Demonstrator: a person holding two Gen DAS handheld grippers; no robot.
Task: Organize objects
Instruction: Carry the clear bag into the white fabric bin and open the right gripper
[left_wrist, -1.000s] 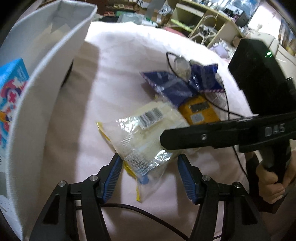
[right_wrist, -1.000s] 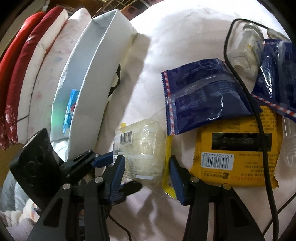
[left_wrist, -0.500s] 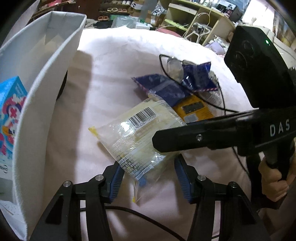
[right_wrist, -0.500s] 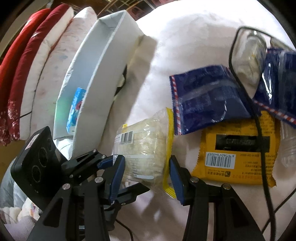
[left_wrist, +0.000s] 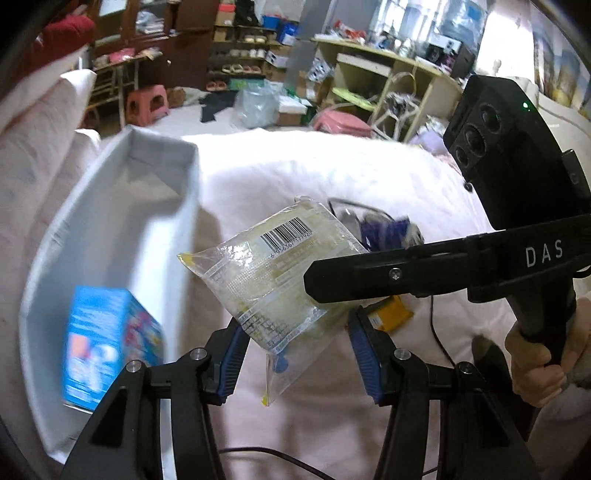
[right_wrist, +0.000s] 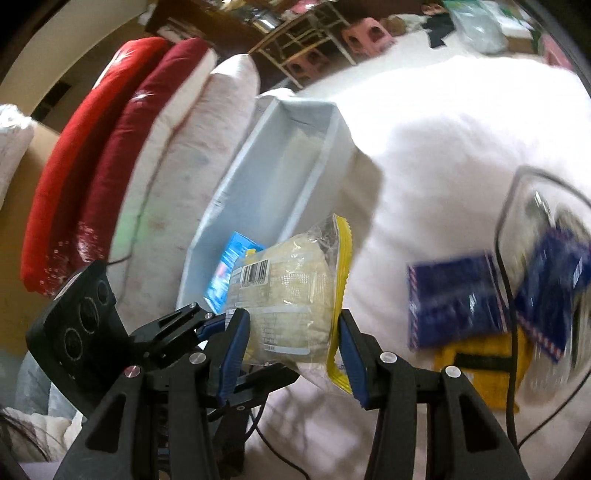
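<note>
both grippers hold the same thing: a clear noodle packet (left_wrist: 280, 273) with a yellow edge and a barcode, lifted clear of the pale pink bed cover (left_wrist: 332, 424). the left gripper (left_wrist: 295, 354) has its jaws closed on the packet's lower end, blue pads pressing either side, a loose corner hanging below them. the right gripper (right_wrist: 291, 343) has its jaws closed on the packet too, gripping it across its width, the yellow edge against its right pad. in the left view the right gripper's black finger crosses in front of the packet, and a hand (left_wrist: 535, 365) grips its handle at the right edge

beside the packet, to the left, stands a white fabric bin (left_wrist: 110, 229), open on top, with a blue box (left_wrist: 107, 347) inside at its near end. the packet hangs just beside the bin's right wall, not over the opening. on the bed to the right lie two dark blue packets (right_wrist: 454, 299), a yellow packet (right_wrist: 476, 373) partly under them, and a black cable (right_wrist: 506, 280) running across them. red and white cushions (right_wrist: 110, 155) sit behind the bin
</note>
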